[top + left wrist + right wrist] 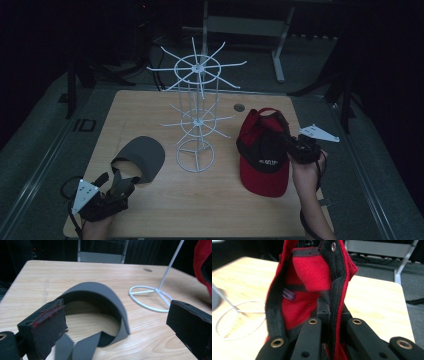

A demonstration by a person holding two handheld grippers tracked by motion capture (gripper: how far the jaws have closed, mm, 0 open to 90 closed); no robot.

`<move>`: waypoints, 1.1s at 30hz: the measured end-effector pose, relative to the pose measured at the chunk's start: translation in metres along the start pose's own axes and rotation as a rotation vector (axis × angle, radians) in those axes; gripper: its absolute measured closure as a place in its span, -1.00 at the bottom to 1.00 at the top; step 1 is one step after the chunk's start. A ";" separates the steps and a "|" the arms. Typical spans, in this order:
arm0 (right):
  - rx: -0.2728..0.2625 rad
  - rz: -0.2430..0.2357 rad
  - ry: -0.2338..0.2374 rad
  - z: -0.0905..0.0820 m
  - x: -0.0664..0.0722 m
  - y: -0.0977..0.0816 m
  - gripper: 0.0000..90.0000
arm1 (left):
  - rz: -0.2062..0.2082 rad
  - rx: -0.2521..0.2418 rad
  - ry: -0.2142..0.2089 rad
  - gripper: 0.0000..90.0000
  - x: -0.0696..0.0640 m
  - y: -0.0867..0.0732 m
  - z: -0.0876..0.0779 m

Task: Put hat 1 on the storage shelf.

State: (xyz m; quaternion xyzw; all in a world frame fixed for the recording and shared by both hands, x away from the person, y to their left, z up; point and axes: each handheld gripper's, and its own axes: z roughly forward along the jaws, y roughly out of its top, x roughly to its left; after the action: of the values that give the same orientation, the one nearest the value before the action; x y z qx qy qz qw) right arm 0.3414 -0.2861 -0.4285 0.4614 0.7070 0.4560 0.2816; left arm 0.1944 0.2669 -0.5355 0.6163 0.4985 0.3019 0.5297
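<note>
Red and black cloth hangs from our right gripper (295,145), whose jaws are clamped tight on the rim of the red cap (263,155); in the right gripper view the band of that cap (312,282) rises straight up between the two black jaws, with its red lining and a metal eyelet facing us. In the high view the cap is at the right side of the wooden table (150,210), its crown toward the far edge and its brim toward us, just right of the white wire rack (196,120), which stands upright in the middle on a ring base. Our left gripper (116,186) rests at the near left corner with its jaws spread wide and nothing between the pads. Just beyond its tips lies the grey visor (142,157), brim curved upward, with its strap ends pointing back toward the gripper. In the left gripper view the visor (100,302) sits between the open jaws but apart from both.
</note>
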 end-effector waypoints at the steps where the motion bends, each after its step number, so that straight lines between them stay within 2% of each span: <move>1: -0.005 -0.006 -0.002 -0.003 0.000 0.001 0.92 | 0.000 0.000 -0.019 -0.92 -0.001 0.002 0.000; 6: -0.029 -0.004 0.006 -0.022 0.001 0.004 0.92 | 0.015 0.010 -0.078 -0.91 -0.011 0.017 0.002; 9: -0.044 -0.011 0.013 -0.034 0.003 0.006 0.92 | 0.037 0.014 -0.097 -0.88 -0.018 0.025 0.003; 12: -0.054 -0.021 0.021 -0.042 0.006 0.008 0.92 | 0.036 0.013 -0.119 -0.88 -0.025 0.035 0.005; 17: -0.086 -0.026 0.032 -0.057 0.012 0.010 0.92 | 0.077 0.008 -0.166 -0.88 -0.042 0.052 0.009; 22: -0.106 -0.041 0.037 -0.069 0.016 0.017 0.92 | 0.097 0.008 -0.214 -0.88 -0.058 0.067 0.016; 24: -0.122 -0.030 0.056 -0.074 0.018 0.020 0.92 | 0.104 0.006 -0.229 -0.88 -0.066 0.072 0.019; 33: -0.172 -0.050 0.104 -0.094 0.032 0.035 0.92 | 0.148 -0.011 -0.333 -0.88 -0.097 0.094 0.030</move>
State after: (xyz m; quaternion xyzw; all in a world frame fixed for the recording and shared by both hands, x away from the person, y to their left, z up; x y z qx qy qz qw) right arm 0.2647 -0.2872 -0.3561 0.3935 0.6902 0.5313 0.2941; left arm 0.2183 0.1711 -0.4383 0.6899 0.3556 0.2367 0.5845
